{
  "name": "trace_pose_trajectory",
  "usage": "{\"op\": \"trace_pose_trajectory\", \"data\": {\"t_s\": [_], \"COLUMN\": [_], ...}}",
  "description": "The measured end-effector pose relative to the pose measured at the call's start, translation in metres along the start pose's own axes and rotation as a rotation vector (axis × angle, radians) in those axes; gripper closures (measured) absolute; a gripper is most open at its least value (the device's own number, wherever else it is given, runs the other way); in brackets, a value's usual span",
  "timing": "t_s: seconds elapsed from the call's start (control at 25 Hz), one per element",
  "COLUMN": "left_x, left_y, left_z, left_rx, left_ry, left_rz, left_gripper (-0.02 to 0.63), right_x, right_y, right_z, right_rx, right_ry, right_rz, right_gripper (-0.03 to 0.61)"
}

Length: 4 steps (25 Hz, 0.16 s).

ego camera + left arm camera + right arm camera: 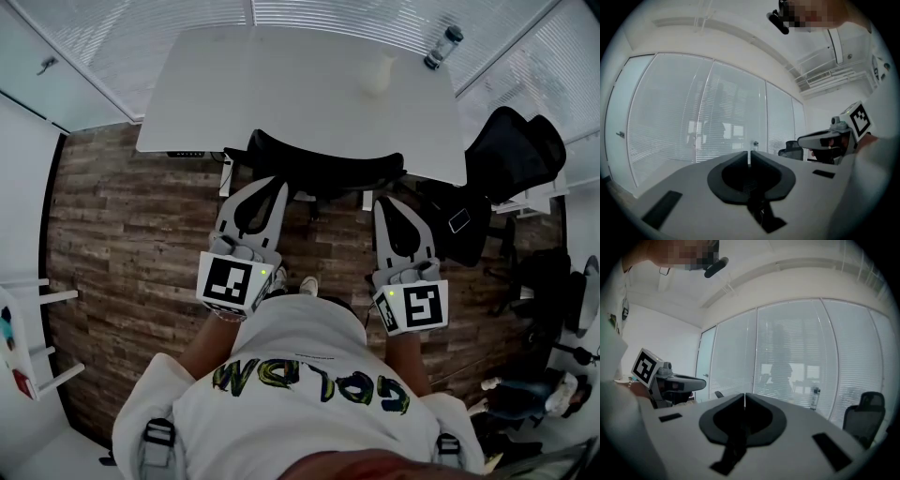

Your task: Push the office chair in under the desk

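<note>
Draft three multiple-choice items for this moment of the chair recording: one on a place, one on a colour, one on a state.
1. Where does the bottle stand?
A. on the floor
B. on the desk, at its far right corner
C. on a chair seat

2. What colour is the office chair at the desk?
A. white
B. red
C. black

3. How do the jaws of the left gripper and the right gripper stand?
A. both together, nothing between them
B. both wide apart
C. left clamped on the bottle

Answers:
1 B: the head view shows the bottle on the white top's far right corner.
2 C: the backrest is black against the wood floor.
3 A: each gripper view shows the jaw tips meeting, with nothing between them.
</note>
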<state>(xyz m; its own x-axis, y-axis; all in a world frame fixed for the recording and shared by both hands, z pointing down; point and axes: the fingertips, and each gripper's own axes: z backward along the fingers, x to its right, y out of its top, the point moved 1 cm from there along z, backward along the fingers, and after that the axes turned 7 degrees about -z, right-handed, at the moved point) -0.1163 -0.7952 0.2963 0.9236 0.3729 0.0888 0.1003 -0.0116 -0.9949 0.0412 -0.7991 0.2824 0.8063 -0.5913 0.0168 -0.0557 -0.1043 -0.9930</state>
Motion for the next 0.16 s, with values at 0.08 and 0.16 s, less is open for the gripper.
{"op": "trace_pose_trajectory", "data": {"t_s": [0.08,0.16], "left_x": [0.0006,0.0012], "left_y": [-0.0005,-0.0006], "left_z": [-0.0008,-0.0022], "left_rx": [-0.002,-0.002], "left_ry": [-0.001,-0.001], "left_rz": [-0.001,-0.001], "left_gripper": [0.584,0.584], "right_x": [0.0008,0.0021], "right_y": [-0.0009,-0.0018], "right_z": [-0.0001,-0.0002], "right_rx": [-0.001,-0.003], "right_ry": [0.001,0.001], "right_rz": [0.0,0.0], "right_gripper": [0.56,0.559]}}
